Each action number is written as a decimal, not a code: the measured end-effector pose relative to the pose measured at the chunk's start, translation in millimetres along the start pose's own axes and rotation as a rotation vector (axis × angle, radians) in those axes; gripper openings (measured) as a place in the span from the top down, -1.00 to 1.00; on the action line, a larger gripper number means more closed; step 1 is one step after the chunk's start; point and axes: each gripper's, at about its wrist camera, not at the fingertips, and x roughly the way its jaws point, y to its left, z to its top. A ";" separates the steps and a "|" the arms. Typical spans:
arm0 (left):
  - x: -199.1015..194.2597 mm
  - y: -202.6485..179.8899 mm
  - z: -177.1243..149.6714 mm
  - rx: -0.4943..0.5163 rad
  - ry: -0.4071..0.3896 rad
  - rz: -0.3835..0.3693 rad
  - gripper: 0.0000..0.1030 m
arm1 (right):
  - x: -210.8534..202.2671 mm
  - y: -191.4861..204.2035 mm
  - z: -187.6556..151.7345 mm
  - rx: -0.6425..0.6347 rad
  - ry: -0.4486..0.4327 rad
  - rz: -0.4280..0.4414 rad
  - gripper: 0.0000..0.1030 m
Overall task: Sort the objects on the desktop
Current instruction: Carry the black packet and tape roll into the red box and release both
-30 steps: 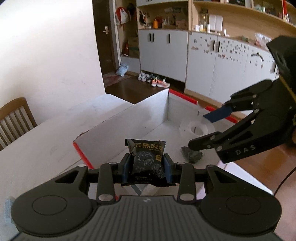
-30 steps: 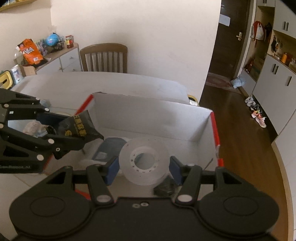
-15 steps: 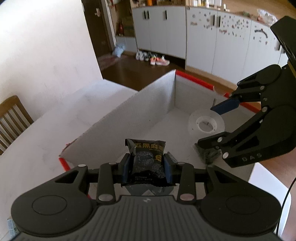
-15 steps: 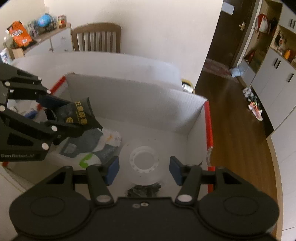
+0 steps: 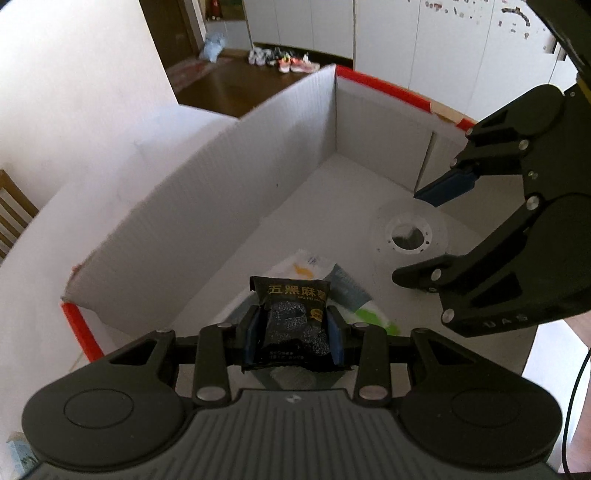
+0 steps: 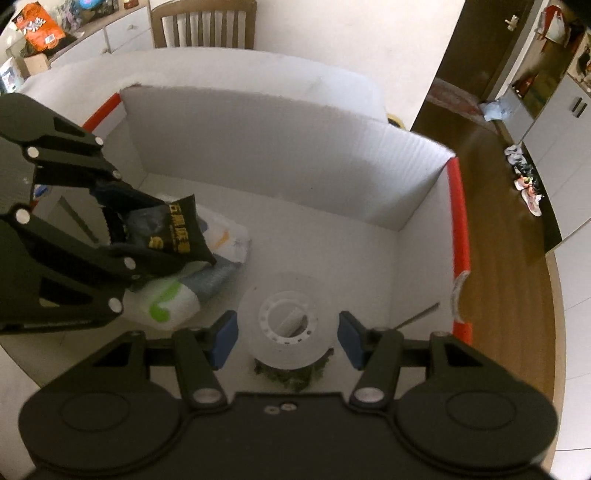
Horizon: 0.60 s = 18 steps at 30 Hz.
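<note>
My left gripper [image 5: 293, 334] is shut on a black snack packet [image 5: 293, 317] with gold lettering and holds it over the near left part of a white cardboard box [image 5: 221, 177]; the packet also shows in the right wrist view [image 6: 181, 232]. My right gripper [image 6: 284, 338] is open above a clear tape roll [image 6: 286, 325] that lies on the box floor, also seen in the left wrist view [image 5: 408, 232]. A dark crumpled lump [image 6: 291, 376] lies under the roll's near edge.
White and grey-blue packets [image 6: 166, 302] lie on the box floor under the left gripper. The box has red-taped edges [image 6: 460, 221]. It stands on a white table [image 6: 258, 70] with a wooden chair [image 6: 203, 24] behind. Wooden floor [image 6: 509, 295] lies to the right.
The right gripper has let the tape roll go onto the box floor and risen. Both grippers have lifted and tilted down over the box. The left gripper still holds the packet.
</note>
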 end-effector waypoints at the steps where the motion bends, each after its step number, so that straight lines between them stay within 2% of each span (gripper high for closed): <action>1: 1.6 0.5 0.1 -0.003 0.008 -0.005 0.31 | 1.7 1.1 0.3 -0.003 0.008 0.004 -0.13; 9: 10.3 2.1 -0.9 -0.012 0.058 -0.030 0.31 | 9.2 1.0 4.6 -0.002 0.054 0.008 -0.13; 15: 6.7 7.0 -3.4 -0.030 0.048 -0.034 0.31 | 8.1 -0.4 1.1 -0.003 0.044 0.007 -0.17; 16: 5.4 7.6 -3.6 -0.035 0.045 -0.035 0.29 | 6.6 -2.2 -0.7 -0.004 0.039 0.007 -0.25; 18: 1.8 8.5 -4.5 -0.045 0.033 -0.029 0.11 | 3.0 -2.5 -1.6 -0.004 0.025 0.007 -0.34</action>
